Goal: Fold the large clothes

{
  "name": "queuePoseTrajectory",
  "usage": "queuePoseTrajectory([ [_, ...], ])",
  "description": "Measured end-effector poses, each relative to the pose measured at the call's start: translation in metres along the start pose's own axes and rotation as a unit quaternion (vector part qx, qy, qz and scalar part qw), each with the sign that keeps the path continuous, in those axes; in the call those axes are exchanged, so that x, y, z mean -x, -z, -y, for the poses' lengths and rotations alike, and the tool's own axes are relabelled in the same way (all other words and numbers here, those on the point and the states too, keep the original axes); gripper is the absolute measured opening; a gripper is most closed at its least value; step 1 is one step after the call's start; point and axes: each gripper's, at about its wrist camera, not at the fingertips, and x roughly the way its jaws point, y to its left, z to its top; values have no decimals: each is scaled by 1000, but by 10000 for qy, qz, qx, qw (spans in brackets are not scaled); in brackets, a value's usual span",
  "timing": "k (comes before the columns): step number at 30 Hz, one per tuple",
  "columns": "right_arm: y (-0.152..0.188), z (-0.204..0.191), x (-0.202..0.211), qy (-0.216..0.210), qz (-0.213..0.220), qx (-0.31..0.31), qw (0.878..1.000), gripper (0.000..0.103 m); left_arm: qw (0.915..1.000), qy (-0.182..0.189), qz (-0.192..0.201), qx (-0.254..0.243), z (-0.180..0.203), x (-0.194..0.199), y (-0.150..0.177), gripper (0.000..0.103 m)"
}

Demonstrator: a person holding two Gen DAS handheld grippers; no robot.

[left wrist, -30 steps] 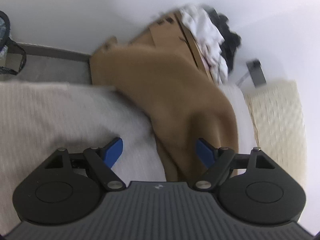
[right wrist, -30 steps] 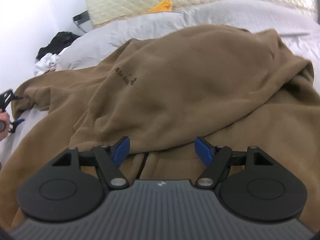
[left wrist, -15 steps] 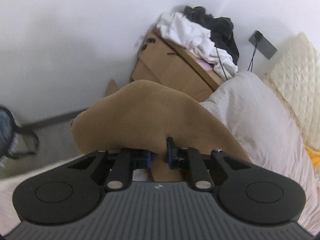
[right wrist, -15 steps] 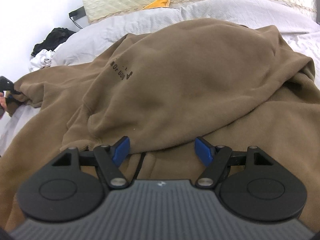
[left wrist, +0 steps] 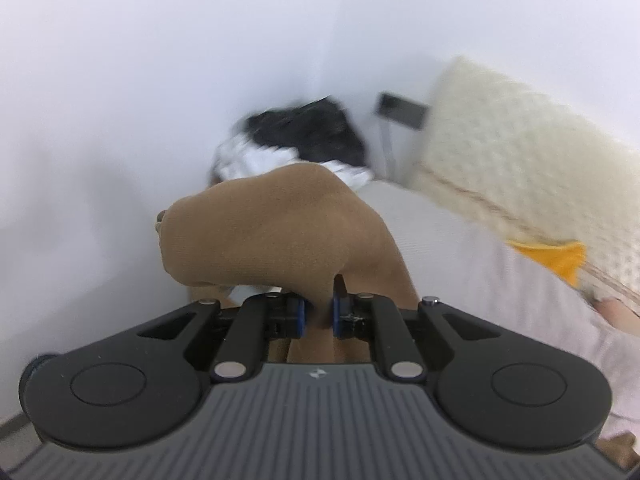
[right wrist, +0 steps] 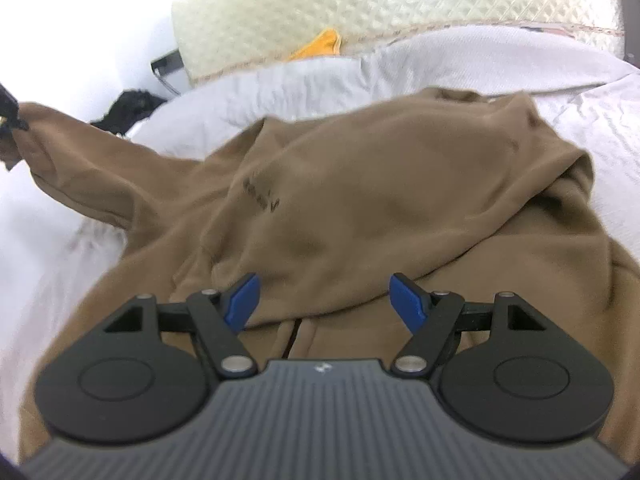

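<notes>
Left wrist view shows us gripping a bunched end of the brown hoodie (left wrist: 280, 224): our left gripper (left wrist: 318, 316) is clenched on the fabric, its blue pads pressed against a pinched fold, with the cloth lifted clear of the bed (left wrist: 480, 264) and pointing toward the corner where a heap of dark and white clothes (left wrist: 304, 136) sits. From the right wrist view we judge the fold has hardly begun. The hoodie (right wrist: 380, 200) lies crumpled across the middle of the bed (right wrist: 460, 64), its body humped and creased, and one sleeve is stretched out toward the bed's left edge, where our left gripper (right wrist: 10, 114) is only just visible. Spreading, squaring and every fold are left to do, we think. Our right gripper (right wrist: 324, 300) is released, jaws wide apart, hovering just over the near part of the garment and holding nothing. A quilted cream headboard (right wrist: 400, 8) stands at the far edge.
</notes>
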Motion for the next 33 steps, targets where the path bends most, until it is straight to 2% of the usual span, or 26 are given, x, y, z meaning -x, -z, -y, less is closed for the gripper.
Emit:
queuePoseTrajectory([
  [3, -9, 11, 16, -42, 112, -191, 9997, 74, 9994, 175, 34, -291, 50, 45, -1, 13],
  [8, -23, 31, 39, 225, 257, -173, 9993, 74, 9970, 423, -66, -647, 134, 115, 16, 13],
  [12, -22, 55, 50, 11, 169, -380, 9991, 74, 9947, 568, -64, -859, 197, 153, 47, 13],
  [16, -16, 75, 60, -21, 283, -391, 9988, 74, 9913, 737, -106, -1088, 255, 184, 93, 13],
  [21, -10, 96, 60, 37, 197, -602, 9980, 74, 9836, 993, -158, -1499, 325, 208, 159, 13],
  [25, -12, 110, 73, 177, 332, -812, 9960, 74, 9695, 1393, -523, -1947, 376, 211, 227, 14],
  [28, -13, 120, 80, 293, 472, -581, 9968, 73, 9592, 1656, -875, -2119, 403, 210, 277, 14],
  [30, -12, 132, 77, 342, 375, -606, 9969, 74, 9526, 1744, -1106, -2232, 419, 204, 313, 14],
  [33, -9, 155, 72, 376, 213, -1017, 9939, 74, 9473, 1724, -1345, -2342, 435, 184, 353, 14],
])
